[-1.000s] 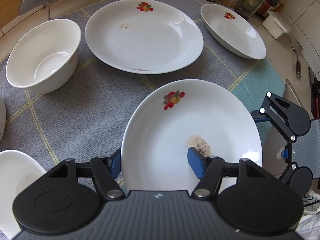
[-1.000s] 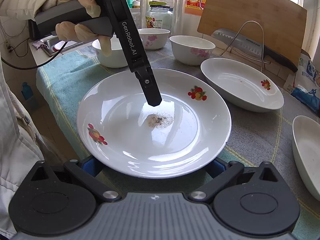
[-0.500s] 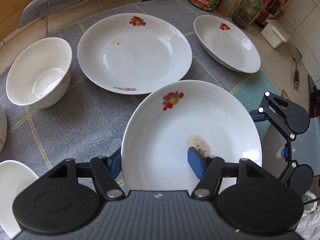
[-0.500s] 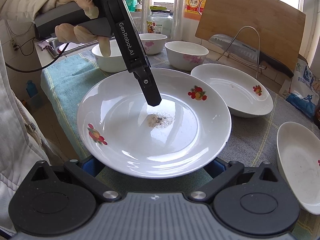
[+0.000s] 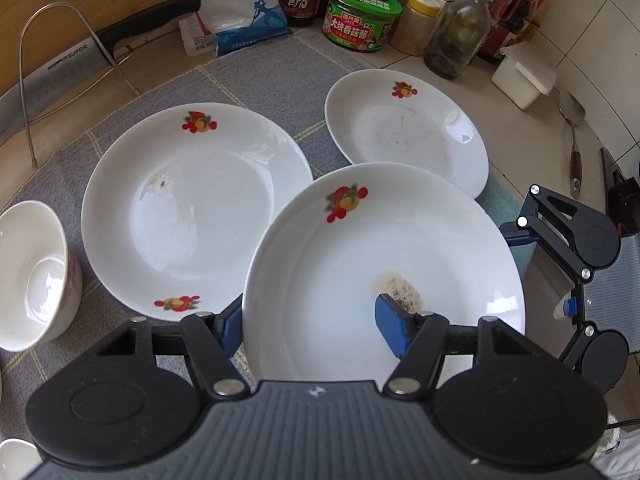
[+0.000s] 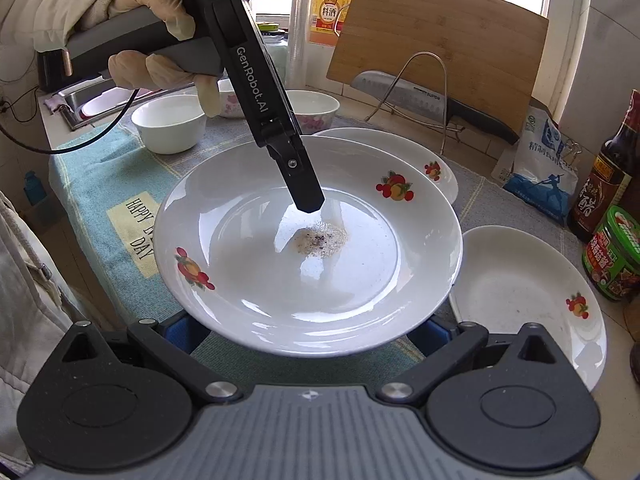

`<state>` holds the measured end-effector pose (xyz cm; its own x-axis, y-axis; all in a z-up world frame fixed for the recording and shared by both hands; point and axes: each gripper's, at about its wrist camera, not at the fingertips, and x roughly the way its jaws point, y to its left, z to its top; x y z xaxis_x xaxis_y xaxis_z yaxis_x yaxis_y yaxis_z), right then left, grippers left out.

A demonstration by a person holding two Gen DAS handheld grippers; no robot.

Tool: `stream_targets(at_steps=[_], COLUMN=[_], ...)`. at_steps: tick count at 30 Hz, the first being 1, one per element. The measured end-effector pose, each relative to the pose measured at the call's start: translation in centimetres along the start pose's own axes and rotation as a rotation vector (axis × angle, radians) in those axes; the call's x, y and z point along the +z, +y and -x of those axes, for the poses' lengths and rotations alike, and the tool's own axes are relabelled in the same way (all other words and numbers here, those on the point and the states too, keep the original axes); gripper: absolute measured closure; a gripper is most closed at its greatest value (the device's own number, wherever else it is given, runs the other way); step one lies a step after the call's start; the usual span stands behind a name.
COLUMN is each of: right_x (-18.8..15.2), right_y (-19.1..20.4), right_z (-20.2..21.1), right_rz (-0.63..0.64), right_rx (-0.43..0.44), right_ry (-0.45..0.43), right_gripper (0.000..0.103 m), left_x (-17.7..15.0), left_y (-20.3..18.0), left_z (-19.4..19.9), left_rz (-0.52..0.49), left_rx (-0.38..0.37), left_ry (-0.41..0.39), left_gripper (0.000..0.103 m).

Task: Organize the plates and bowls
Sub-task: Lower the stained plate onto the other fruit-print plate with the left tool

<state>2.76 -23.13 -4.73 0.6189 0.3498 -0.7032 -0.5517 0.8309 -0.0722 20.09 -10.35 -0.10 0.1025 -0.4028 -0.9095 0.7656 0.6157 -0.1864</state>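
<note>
We hold a white ceramic plate with red fruit motifs and a speckled brown stain at its centre between both tools, lifted clear of the grey checked cloth that covers the tabletop. Our left hand-held gripper is clamped on the plate's near rim: one blue pad lies on the plate's inner face beside the stain, the other sits under the rim. In the right wrist view this tool reaches down from a gloved hand, its upper finger ending just short of the stain.

Our right hand-held gripper meets the plate from the opposite side. Its blue fingertips sit spread apart below the rim, partly hidden by the plate, so we cannot tell whether they press on it or merely support it.

The lifted plate overlaps the edge of a second large white plate with fruit motifs lying on the cloth. A smaller white dish with one fruit motif rests beyond it, and a white bowl with pink flowers stands at the left. Further off in the right wrist view stand a plain white bowl and another flowered bowl, near a wooden cutting board and a cleaver on a wire rack.
</note>
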Motion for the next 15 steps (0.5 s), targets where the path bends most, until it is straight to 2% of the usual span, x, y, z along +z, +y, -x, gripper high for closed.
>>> stream_targets(at_steps=[15], right_x=[-2.0], right_y=[-6.7], right_z=[3.0], right_rz=[-0.088], right_rx=[-0.130], right_ry=[0.006], right_gripper=[0.000], left_x=[8.1], left_y=[-4.0], left_z=[-3.8], left_rz=[-0.141], left_rx=[-0.035], left_ry=[-0.023], left_gripper=[0.038])
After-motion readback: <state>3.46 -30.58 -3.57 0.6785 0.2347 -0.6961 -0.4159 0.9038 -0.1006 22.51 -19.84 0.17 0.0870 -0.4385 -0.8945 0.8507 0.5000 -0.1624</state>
